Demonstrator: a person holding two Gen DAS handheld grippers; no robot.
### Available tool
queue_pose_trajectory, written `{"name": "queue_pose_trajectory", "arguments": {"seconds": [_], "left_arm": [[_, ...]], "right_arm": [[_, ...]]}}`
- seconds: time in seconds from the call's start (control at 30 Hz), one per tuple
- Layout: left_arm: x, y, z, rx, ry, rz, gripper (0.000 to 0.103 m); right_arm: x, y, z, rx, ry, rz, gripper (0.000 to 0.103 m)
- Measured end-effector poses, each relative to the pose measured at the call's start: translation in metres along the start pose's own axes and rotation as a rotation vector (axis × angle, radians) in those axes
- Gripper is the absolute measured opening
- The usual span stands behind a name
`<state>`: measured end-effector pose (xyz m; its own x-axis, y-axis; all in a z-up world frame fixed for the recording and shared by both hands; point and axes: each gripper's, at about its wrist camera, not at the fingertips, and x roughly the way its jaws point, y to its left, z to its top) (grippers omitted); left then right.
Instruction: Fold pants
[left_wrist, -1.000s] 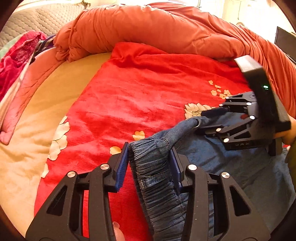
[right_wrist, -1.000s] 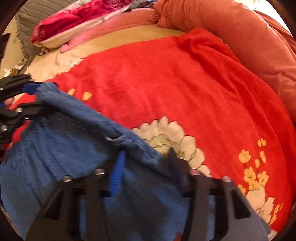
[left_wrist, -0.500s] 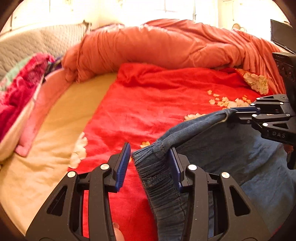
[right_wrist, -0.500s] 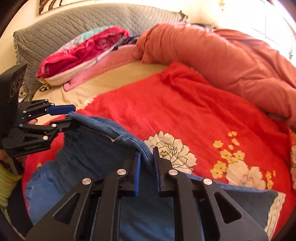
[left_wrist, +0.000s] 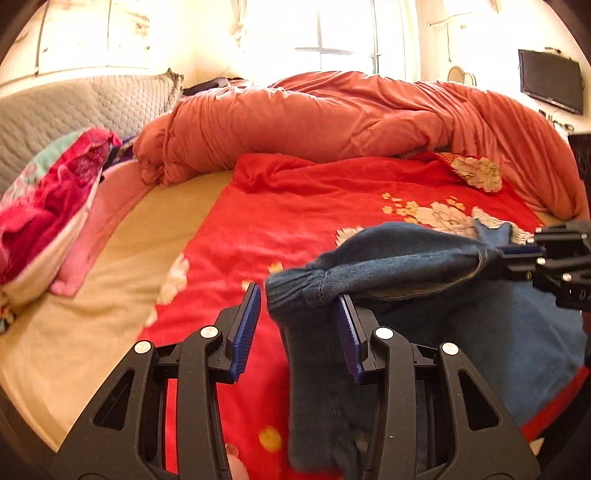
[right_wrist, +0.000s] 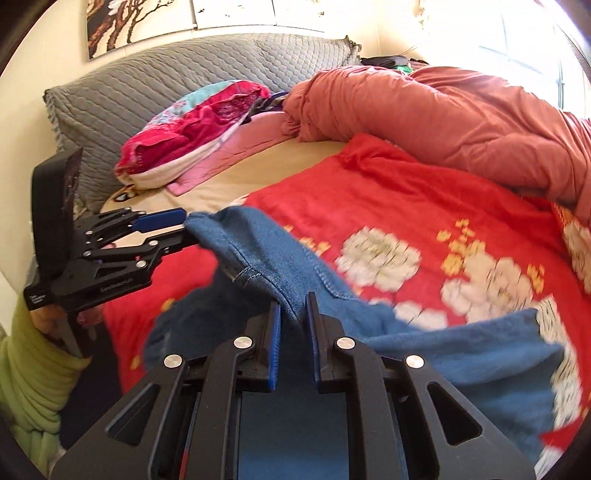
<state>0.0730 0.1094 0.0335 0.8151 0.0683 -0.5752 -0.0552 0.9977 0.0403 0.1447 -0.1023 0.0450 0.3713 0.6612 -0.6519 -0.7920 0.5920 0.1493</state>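
Note:
Blue denim pants (left_wrist: 406, 266) hang stretched between both grippers above the red floral blanket (left_wrist: 295, 206). My left gripper (left_wrist: 299, 295) grips the bunched elastic waistband, which fills the gap between its blue pads, and a leg drops below it. In the right wrist view the left gripper (right_wrist: 186, 229) holds the far end of the pants (right_wrist: 266, 251). My right gripper (right_wrist: 293, 302) is shut on a fold of the denim, pinched between its pads. From the left wrist view the right gripper (left_wrist: 506, 254) shows at the right edge, holding the other waist corner.
A rumpled orange duvet (left_wrist: 332, 118) lies along the far side of the bed. A pile of pink and red textiles (left_wrist: 48, 199) sits at the left by the grey quilted headboard (right_wrist: 147, 81). A green sleeve (right_wrist: 33, 373) is behind the left gripper. A TV (left_wrist: 550, 81) hangs on the wall.
The right jaws closed on the denim. Both grippers rose and drew apart, lifting the waistband off the blanket and pulling it taut between them.

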Motion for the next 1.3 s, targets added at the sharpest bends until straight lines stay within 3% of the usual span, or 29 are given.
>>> {"name": "queue_pose_trajectory", "arguments": {"seconds": [0.13, 0.3, 0.73, 0.8, 0.93, 1.1, 1.17, 1.23, 1.3], "left_arm": [[-0.010, 0.002, -0.023, -0.029, 0.050, -0.039, 0.033], [-0.016, 0.000, -0.039, -0.013, 0.096, -0.027, 0.033], [-0.036, 0.005, -0.077, -0.009, 0.177, -0.027, 0.033], [-0.037, 0.012, -0.075, -0.050, 0.179, -0.055, 0.034], [-0.028, 0.023, -0.060, -0.122, 0.175, -0.121, 0.055], [-0.001, 0.030, -0.043, -0.213, 0.229, -0.224, 0.057], [0.013, 0.031, -0.043, -0.252, 0.276, -0.268, 0.054], [0.022, 0.032, -0.046, -0.298, 0.308, -0.304, 0.025], [0.021, 0.034, -0.050, -0.330, 0.316, -0.324, 0.024]], "right_arm": [[-0.010, 0.022, -0.025, 0.003, 0.017, 0.029, 0.012], [-0.012, 0.049, -0.052, -0.020, 0.054, 0.038, 0.012], [-0.021, 0.070, -0.081, -0.042, 0.071, 0.042, 0.012], [-0.024, 0.069, -0.082, -0.028, 0.057, 0.063, 0.012], [-0.019, 0.067, -0.085, -0.010, 0.074, 0.064, 0.012], [-0.013, 0.070, -0.089, -0.015, 0.093, 0.049, 0.015], [-0.012, 0.070, -0.089, -0.013, 0.097, 0.045, 0.015], [-0.009, 0.071, -0.089, -0.008, 0.099, 0.045, 0.015], [-0.010, 0.072, -0.089, -0.016, 0.099, 0.039, 0.015]]}}
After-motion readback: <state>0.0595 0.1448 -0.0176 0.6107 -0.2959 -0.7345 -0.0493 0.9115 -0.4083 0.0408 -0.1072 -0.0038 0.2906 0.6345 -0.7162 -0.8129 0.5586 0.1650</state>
